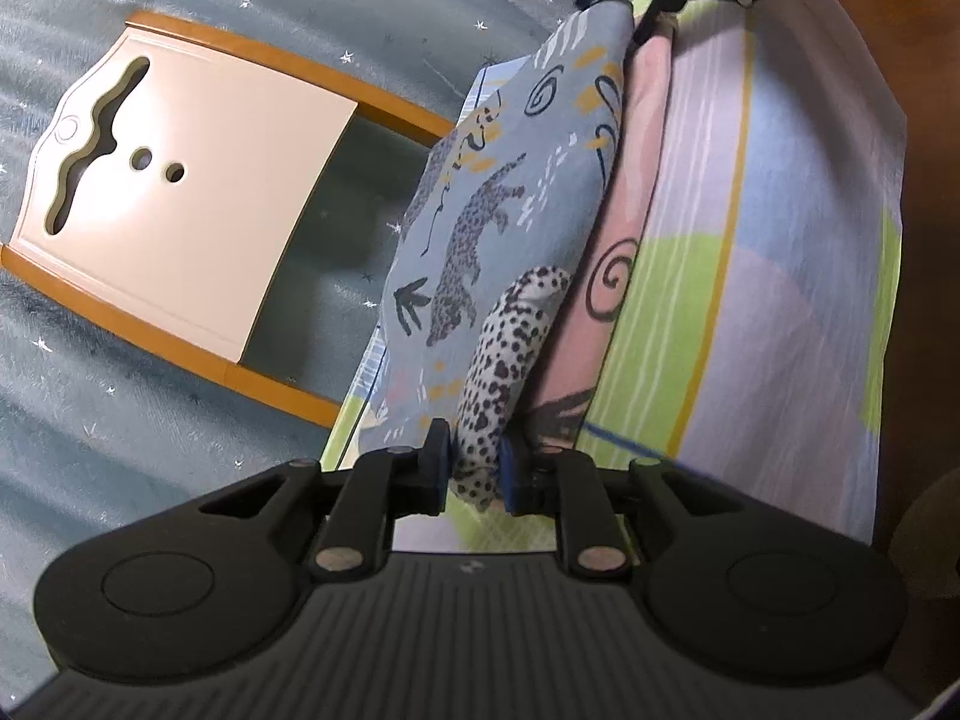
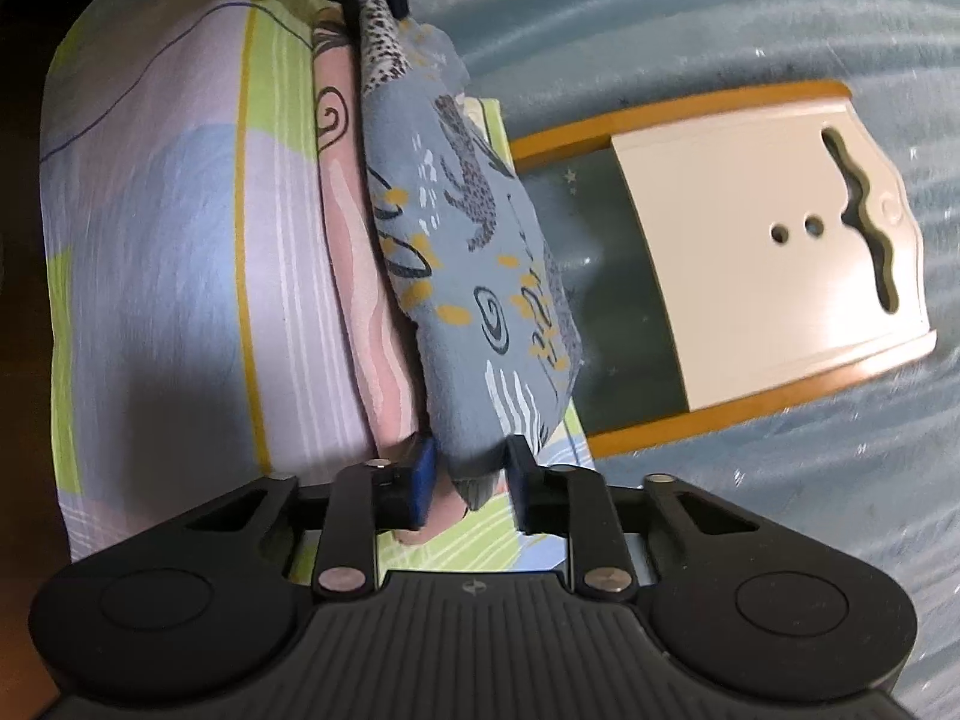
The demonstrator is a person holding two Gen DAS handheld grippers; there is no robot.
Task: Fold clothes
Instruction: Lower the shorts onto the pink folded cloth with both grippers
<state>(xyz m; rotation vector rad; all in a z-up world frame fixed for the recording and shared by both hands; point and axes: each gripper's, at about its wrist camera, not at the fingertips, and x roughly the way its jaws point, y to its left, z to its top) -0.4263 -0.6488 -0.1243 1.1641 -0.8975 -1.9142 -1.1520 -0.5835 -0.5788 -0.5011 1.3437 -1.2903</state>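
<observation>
I hold the printed garment [image 1: 480, 228] at both ends: my left gripper [image 1: 474, 468] is clamped on a bunched, spotted corner of it, and my right gripper [image 2: 468, 480] has its jaws closed on the opposite grey-blue corner, with the cloth stretched between the two in a thick, already doubled band. The garment hangs along the edge of the striped sheet [image 1: 750, 240] that covers the surface I am working on, with its pink underside [image 1: 636, 150] resting against that sheet; I cannot tell whether the surface is a bed or a padded board, so I name it by its sheet only. Risks, as I judge them: the left hold takes only a narrow twist of cloth, so a sharp pull could slip it free and let the fold fall open; uneven height between my two hands would skew the fold line; and the band sits right at the sheet's edge, so it could slide off toward the blue starred carpet [image 1: 180, 0]. Just past that edge lies a white and orange wooden chair [image 1: 180, 180] on its back on the carpet, which limits any swing outward on that side. Open room lies inward, across the sheet's broad bare middle, and there I judge the garment should be laid.
</observation>
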